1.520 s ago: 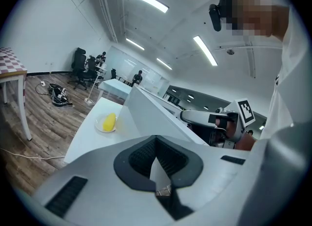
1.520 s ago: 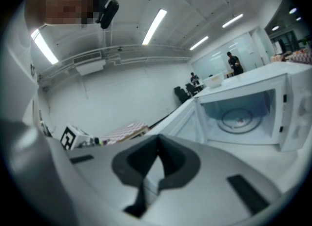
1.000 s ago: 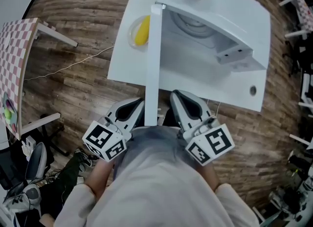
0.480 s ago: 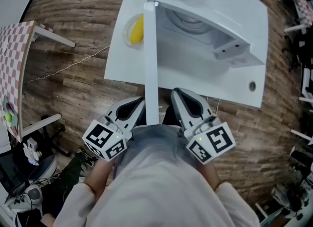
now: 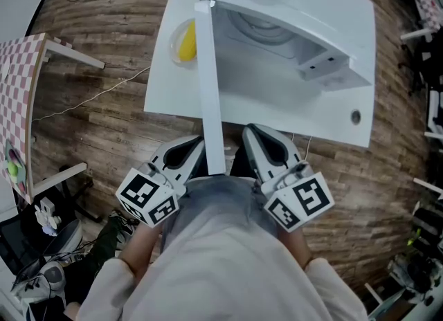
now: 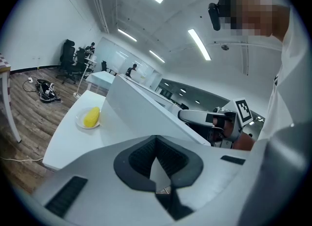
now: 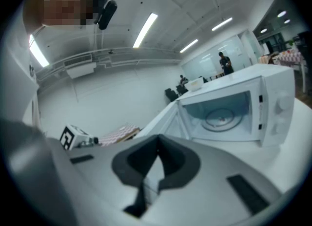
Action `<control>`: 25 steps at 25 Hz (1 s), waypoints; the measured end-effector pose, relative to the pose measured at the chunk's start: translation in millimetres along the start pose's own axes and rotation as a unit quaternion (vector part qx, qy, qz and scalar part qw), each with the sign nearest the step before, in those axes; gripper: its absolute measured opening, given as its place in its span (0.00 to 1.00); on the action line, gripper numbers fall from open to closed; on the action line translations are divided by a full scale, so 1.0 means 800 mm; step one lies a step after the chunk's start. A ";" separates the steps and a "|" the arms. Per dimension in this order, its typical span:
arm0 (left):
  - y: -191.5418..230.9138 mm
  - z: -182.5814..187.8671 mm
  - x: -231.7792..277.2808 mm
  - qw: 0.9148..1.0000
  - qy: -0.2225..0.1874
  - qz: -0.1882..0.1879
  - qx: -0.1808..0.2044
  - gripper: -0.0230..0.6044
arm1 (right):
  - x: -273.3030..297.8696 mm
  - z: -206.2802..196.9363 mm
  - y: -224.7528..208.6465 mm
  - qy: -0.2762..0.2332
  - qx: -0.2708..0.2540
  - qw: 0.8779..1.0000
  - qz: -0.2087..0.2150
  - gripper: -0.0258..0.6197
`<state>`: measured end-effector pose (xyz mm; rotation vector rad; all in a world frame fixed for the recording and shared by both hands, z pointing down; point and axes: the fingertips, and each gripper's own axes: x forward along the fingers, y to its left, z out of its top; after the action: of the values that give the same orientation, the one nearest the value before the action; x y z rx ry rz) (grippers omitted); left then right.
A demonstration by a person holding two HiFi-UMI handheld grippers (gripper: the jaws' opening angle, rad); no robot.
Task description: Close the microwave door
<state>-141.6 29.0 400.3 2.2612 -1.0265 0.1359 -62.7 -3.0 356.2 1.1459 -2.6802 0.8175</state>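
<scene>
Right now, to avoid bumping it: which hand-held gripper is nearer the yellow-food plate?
Left. The left hand-held gripper is on the plate's side of the open microwave door; right hand-held gripper is across it.

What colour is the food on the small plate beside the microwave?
The food is yellow; the left gripper view shows it best.

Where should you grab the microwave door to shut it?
Probably near the free edge of the door, the end closest to the person and farthest from the hinge. The door stands wide open, edge-on, between the two grippers. Come at its outer face with the left gripper, which is already on that side, and push it round towards the microwave opening.
</scene>
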 end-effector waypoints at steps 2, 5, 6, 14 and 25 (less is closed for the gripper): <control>-0.002 -0.001 0.003 1.000 0.001 -0.002 0.000 0.06 | -0.003 -0.001 -0.004 0.000 0.002 1.000 -0.003 0.07; -0.006 -0.001 0.007 1.000 0.003 -0.005 0.001 0.06 | -0.007 -0.002 -0.009 -0.001 0.006 1.000 -0.006 0.07; -0.007 -0.002 0.009 1.000 0.003 -0.005 0.000 0.06 | -0.008 -0.002 -0.011 -0.001 0.006 1.000 -0.006 0.07; -0.017 -0.001 0.021 1.000 0.006 0.000 0.001 0.06 | -0.020 -0.004 -0.030 0.001 0.012 1.000 -0.010 0.07; -0.037 -0.005 0.045 1.000 0.004 0.000 -0.010 0.06 | -0.039 -0.002 -0.055 0.005 0.000 1.000 -0.015 0.07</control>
<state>-95.1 22.8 400.2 2.2413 -1.0184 0.1338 -9.8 -7.5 367.2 1.1744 -2.6483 0.8153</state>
